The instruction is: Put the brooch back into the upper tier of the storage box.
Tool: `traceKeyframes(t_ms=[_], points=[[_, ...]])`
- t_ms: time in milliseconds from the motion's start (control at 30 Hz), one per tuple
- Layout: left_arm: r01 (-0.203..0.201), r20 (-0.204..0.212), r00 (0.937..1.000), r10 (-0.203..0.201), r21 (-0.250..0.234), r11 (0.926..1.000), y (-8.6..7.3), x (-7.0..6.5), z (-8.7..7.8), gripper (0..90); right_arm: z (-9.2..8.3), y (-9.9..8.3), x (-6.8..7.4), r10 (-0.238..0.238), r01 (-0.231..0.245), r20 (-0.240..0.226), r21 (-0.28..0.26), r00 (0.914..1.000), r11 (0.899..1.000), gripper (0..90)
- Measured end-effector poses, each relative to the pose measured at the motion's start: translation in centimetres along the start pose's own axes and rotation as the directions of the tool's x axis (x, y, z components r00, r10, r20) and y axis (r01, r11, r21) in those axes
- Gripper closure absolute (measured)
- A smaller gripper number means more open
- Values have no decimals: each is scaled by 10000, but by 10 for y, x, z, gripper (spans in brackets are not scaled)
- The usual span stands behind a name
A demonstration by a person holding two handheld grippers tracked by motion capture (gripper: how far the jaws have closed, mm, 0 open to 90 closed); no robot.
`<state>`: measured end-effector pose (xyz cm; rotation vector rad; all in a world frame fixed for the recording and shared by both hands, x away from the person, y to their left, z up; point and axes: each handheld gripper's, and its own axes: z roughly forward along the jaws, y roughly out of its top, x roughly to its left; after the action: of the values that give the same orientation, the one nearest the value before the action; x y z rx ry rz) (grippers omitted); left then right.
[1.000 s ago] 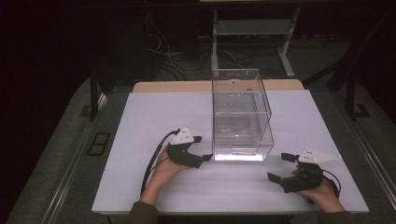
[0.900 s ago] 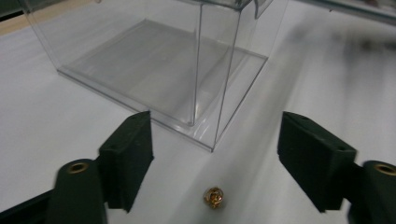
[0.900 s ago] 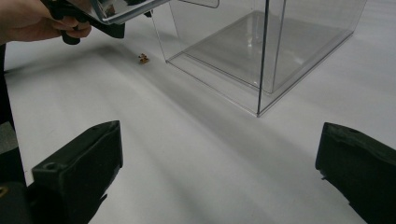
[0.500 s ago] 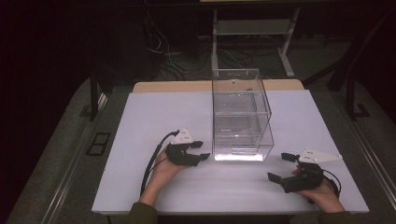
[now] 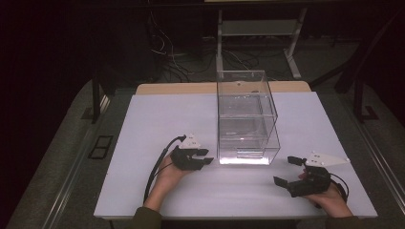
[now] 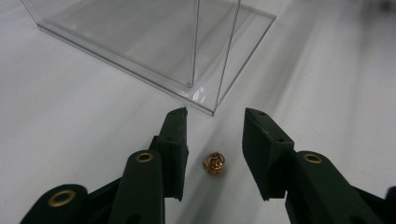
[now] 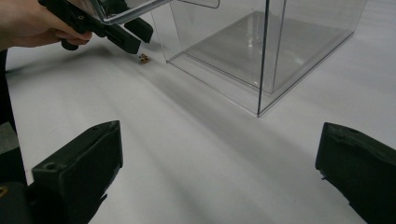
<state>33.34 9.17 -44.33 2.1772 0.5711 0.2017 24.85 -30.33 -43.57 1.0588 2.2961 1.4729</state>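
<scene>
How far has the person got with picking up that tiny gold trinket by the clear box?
Early on. The left claw sits around the gold trinket; its jaws have just been closing but have not yet pinched it. The clear box holds nothing yet. Lifting the trinket is still left. The right claw waits open.

Left gripper [image 5: 206, 157] sits just beside the clear box [image 5: 247, 119], jaws closing
</scene>
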Motion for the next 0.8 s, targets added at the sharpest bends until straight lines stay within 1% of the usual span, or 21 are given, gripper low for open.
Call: traceKeyframes(t_ms=[33,167,233,267,533,600,633,667,733,767,800], points=[[61,-7,10000,-61,53,10000,0,-1,1,614,0,0,0,19,-19,16,-11,10000,10000,6],[95,27,10000,-96,145,9998,-1,-1,3,641,0,0,0,11,-11,20,15,10000,10000,6],[39,51,10000,-41,326,9995,-1,-1,4,653,0,0,0,12,-12,15,18,10000,10000,6],[-15,45,10000,13,502,9987,-1,-1,5,660,0,0,0,16,-16,23,14,10000,10000,6],[135,63,9999,-139,581,9982,-3,0,8,691,0,0,0,31,-31,20,-3,10000,10000,6],[131,65,9999,-135,640,9979,-3,0,8,698,0,0,0,31,-31,16,-2,10000,10000,6],[66,47,10000,-69,668,9977,-3,0,8,707,0,0,0,12,-12,13,-2,10000,10000,6],[162,29,9999,-164,662,9977,-3,0,8,711,0,0,0,34,-34,0,-19,10000,10000,6],[68,31,10000,-70,739,9972,-3,1,9,718,0,0,0,33,-33,15,-5,10000,10000,6],[140,48,9999,-144,714,9973,-3,0,9,718,0,0,0,33,-33,15,-5,10000,10000,6],[105,76,9999,-111,740,9972,-4,0,9,718,0,0,0,19,-19,10,-2,10000,10000,6]])
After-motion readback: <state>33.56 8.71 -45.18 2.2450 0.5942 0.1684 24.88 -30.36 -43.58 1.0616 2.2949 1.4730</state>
